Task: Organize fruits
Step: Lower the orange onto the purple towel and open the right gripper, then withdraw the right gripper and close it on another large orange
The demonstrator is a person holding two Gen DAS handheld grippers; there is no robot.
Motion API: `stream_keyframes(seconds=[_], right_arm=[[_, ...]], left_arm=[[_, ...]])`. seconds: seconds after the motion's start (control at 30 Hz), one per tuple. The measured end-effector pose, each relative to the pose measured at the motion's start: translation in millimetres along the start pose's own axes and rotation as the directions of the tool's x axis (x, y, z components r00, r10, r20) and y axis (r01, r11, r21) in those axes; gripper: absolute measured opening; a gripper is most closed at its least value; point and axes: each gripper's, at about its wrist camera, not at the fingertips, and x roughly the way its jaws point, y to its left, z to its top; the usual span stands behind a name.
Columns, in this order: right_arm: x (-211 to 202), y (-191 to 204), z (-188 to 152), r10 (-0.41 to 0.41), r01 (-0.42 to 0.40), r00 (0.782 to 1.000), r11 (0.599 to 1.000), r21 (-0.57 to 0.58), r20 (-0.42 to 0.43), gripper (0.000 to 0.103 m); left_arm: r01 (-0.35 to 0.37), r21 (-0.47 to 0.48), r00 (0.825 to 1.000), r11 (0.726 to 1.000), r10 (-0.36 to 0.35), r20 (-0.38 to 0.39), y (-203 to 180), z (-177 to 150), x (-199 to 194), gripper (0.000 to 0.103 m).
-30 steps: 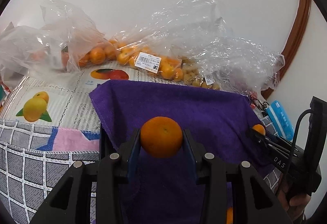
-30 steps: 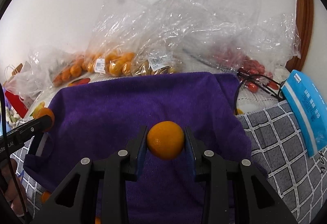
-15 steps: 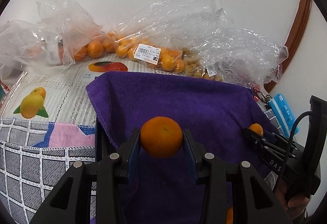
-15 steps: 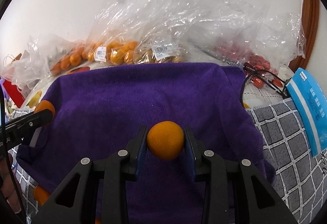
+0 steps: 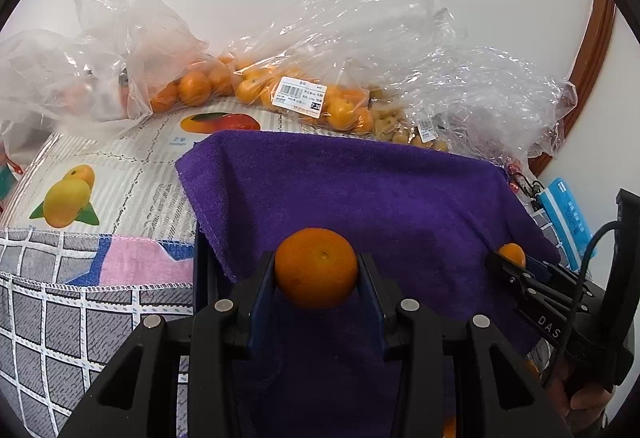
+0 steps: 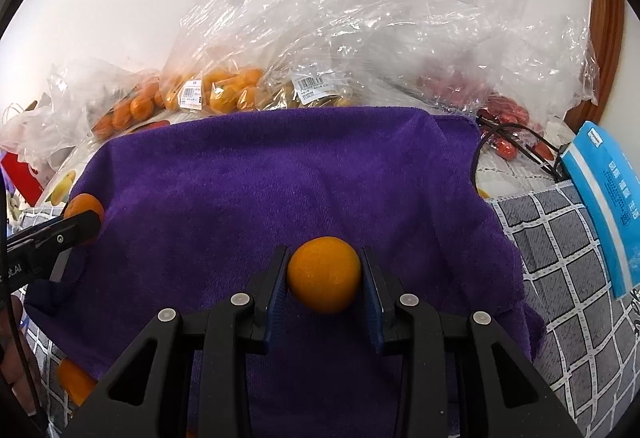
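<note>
My left gripper (image 5: 316,267) is shut on an orange mandarin (image 5: 316,268), held above a purple towel (image 5: 360,190). In the right wrist view my right gripper (image 6: 324,272) is shut on a second, smoother mandarin (image 6: 324,274) over the same towel (image 6: 280,178). Each gripper also shows in the other's view: the right gripper (image 5: 505,258) at the towel's right edge, the left gripper (image 6: 82,220) at its left edge. One loose mandarin (image 6: 72,382) lies near the towel's front left corner.
Clear plastic bags of mandarins (image 5: 320,102) and small tan fruit (image 5: 396,126) line the wall behind the towel. A bag of red fruit (image 6: 508,114) and a black cable (image 6: 516,142) sit at the back right. A blue packet (image 6: 600,206) lies on the checked cloth (image 6: 560,258).
Both grippers keep their mandarins and stay almost in place. The towel's far edge and the bags have drifted slightly upward in both views.
</note>
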Motion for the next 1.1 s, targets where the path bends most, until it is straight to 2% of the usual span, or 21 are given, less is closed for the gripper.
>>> stream_keyframes(seconds=[0.27, 0.47, 0.5, 0.53, 0.63, 0.73, 0.8, 0.93, 1.1], right_arm=[[-3, 1, -1, -0.006, 0.006, 1.0, 1.0, -0.005, 0.017, 0.04], [-11, -3, -1, -0.013, 0.013, 0.999, 1.0, 0.013, 0.035, 0.058], [-12, -4, -1, -0.012, 0.011, 0.999, 1.0, 0.016, 0.035, 0.064], [-13, -4, -1, -0.012, 0.011, 0.999, 1.0, 0.023, 0.037, 0.07], [-14, -6, 1, -0.043, 0.042, 0.999, 0.998, 0.038, 0.031, 0.074], [-14, -11, 3, -0.052, 0.052, 0.999, 0.996, 0.069, 0.006, 0.085], [-16, -16, 3, -0.057, 0.056, 0.998, 0.993, 0.1, 0.01, 0.087], [-20, -20, 6, -0.157, 0.154, 0.988, 0.979, 0.13, 0.01, 0.088], [-29, -20, 12, -0.11, 0.107, 0.994, 0.986, 0.127, 0.022, 0.088]], left_arm=[[-0.004, -0.008, 1.0, 1.0, 0.004, -0.014, 1, -1, 4, 0.038], [-0.005, 0.0, 1.0, 1.0, 0.005, -0.013, -1, -1, 4, 0.038], [-0.003, 0.001, 1.0, 1.0, 0.003, -0.011, -1, -1, 4, 0.039], [-0.005, 0.001, 1.0, 1.0, 0.005, -0.007, -1, -2, 4, 0.041], [0.002, 0.003, 1.0, 1.0, -0.002, 0.02, -1, -2, 1, 0.05], [0.002, 0.005, 0.999, 1.0, -0.002, 0.047, 0, -1, -4, 0.051], [0.006, -0.006, 0.998, 1.0, -0.006, 0.056, 1, -1, -7, 0.051], [0.019, -0.01, 0.997, 1.0, -0.018, 0.076, 2, 0, -13, 0.051], [0.023, -0.021, 0.991, 1.0, -0.021, 0.129, 3, 2, -27, 0.051]])
